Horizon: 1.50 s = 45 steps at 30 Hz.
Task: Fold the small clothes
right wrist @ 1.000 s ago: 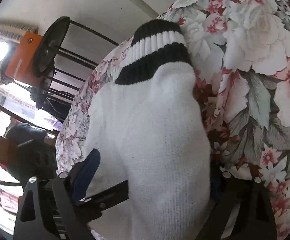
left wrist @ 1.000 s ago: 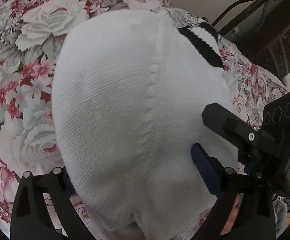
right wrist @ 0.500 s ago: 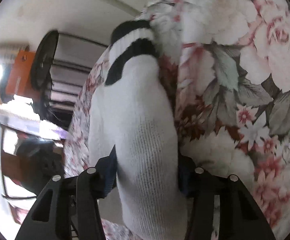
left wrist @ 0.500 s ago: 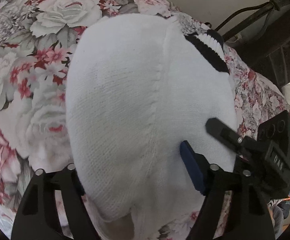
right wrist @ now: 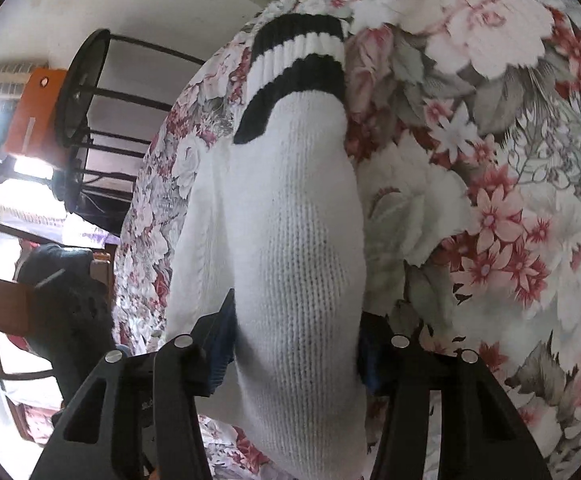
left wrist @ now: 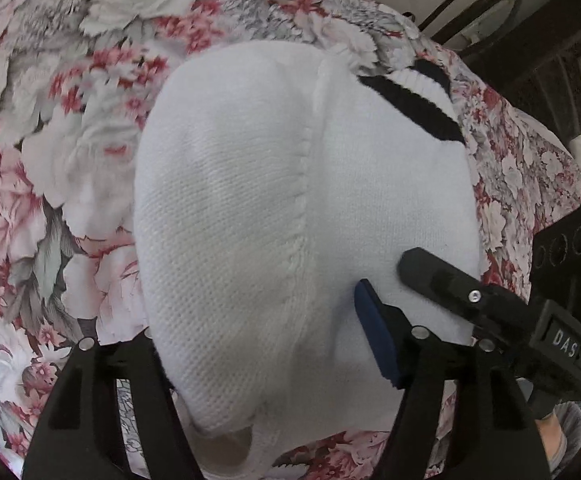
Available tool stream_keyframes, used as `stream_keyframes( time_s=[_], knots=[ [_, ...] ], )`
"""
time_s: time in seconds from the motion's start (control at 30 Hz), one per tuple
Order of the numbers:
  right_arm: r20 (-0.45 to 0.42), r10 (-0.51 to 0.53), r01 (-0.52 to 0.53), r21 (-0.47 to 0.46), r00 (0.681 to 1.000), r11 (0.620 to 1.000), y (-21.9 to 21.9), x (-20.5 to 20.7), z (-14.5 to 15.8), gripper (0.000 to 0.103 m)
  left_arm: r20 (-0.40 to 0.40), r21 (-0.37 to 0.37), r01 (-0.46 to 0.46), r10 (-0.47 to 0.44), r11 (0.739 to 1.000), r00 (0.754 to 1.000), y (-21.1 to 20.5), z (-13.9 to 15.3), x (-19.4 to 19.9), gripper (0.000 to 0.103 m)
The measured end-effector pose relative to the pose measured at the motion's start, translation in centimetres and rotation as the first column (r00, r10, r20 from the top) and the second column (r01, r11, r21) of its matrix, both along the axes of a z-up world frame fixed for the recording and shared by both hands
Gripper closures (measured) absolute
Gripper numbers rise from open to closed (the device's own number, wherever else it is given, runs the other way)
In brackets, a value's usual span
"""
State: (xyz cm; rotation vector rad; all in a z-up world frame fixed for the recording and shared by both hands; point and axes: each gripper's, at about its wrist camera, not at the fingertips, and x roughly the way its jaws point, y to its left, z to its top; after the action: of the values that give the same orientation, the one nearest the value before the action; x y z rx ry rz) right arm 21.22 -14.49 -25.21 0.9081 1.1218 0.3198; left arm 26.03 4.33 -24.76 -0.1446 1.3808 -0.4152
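Lengthwise, sock (right wrist: 298, 240) cuff away from fingers (right wrist: 218, 344).

Coarse knitted white sock (left wrist: 226, 240) on matt floral cloth (left wrist: 70, 140).

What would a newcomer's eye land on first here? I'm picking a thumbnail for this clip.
The white sock fills the middle of both views, lying on the floral bedsheet, its black-and-white striped cuff at the far end. Each hand-held gripper clamps it at the near end: the left hand-held gripper and the right hand-held gripper.
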Motion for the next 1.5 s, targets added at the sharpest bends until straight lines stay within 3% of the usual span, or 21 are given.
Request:
stream_keyframes(
  time_s=[0.07, 0.13, 0.27, 0.33, 0.4, 0.53, 0.8, 1.1, 1.33, 1.5],
  knots=[
    [0.004, -0.018, 0.018, 0.012, 1.0, 1.0, -0.3, 0.2, -0.4, 0.048, -0.036, -0.038, -0.047, 0.046, 0.998, 0.998, 1.1, -0.7, 0.6, 0.03],
    [0.008, -0.031, 0.031, 0.032, 0.999, 0.999, -0.5, 0.4, -1.2, 0.043, -0.08, -0.065, -0.099, 0.094, 0.993, 0.992, 2.3, -1.8, 1.4, 0.015],
    [0.01, -0.037, 0.037, 0.055, 0.999, 0.998, -0.6, 0.9, -2.7, 0.045, -0.143, -0.126, -0.133, 0.115, 0.983, 0.983, 3.1, -3.8, 2.6, 0.011],
    [0.023, -0.043, 0.041, 0.049, 0.999, 0.998, -0.3, 1.1, -3.2, 0.046, -0.124, -0.12, -0.106, 0.091, 0.987, 0.988, 2.5, -3.6, 2.6, 0.017],
    [0.027, -0.048, 0.047, 0.024, 0.998, 0.999, -0.2, 0.9, -2.9, 0.049, -0.105, -0.149, -0.066, 0.051, 0.987, 0.993, 1.7, -3.0, 2.3, 0.034],
    [0.052, -0.051, 0.05, 0.019, 0.997, 0.999, -0.4, 0.3, -0.9, 0.054, -0.066, -0.168, -0.057, 0.046, 0.984, 0.997, 1.3, -1.4, 1.4, 0.044],
    [0.072, -0.027, 0.029, -0.031, 0.997, 0.999, -1.4, -1.9, 2.5, 0.054, -0.009, -0.163, 0.0, -0.002, 0.987, 1.0, -0.2, 2.3, -1.6, 0.045],
    [0.056, -0.013, 0.017, -0.069, 0.998, 0.997, -4.2, -8.2, 4.4, 0.054, -0.001, -0.161, 0.093, -0.095, 0.982, 0.995, -3.2, 4.1, -8.1, 0.045],
    [0.093, -0.078, 0.088, -0.104, 0.993, 0.991, -9.3, -14.7, 6.5, 0.054, 0.036, -0.195, 0.21, -0.207, 0.958, 0.978, -8.4, 5.8, -13.4, 0.045],
    [0.123, -0.149, 0.167, -0.148, 0.981, 0.975, -13.6, -19.5, 9.1, 0.054, 0.079, -0.199, 0.324, -0.315, 0.925, 0.946, -13.2, 8.2, -17.4, 0.045]
  ],
)
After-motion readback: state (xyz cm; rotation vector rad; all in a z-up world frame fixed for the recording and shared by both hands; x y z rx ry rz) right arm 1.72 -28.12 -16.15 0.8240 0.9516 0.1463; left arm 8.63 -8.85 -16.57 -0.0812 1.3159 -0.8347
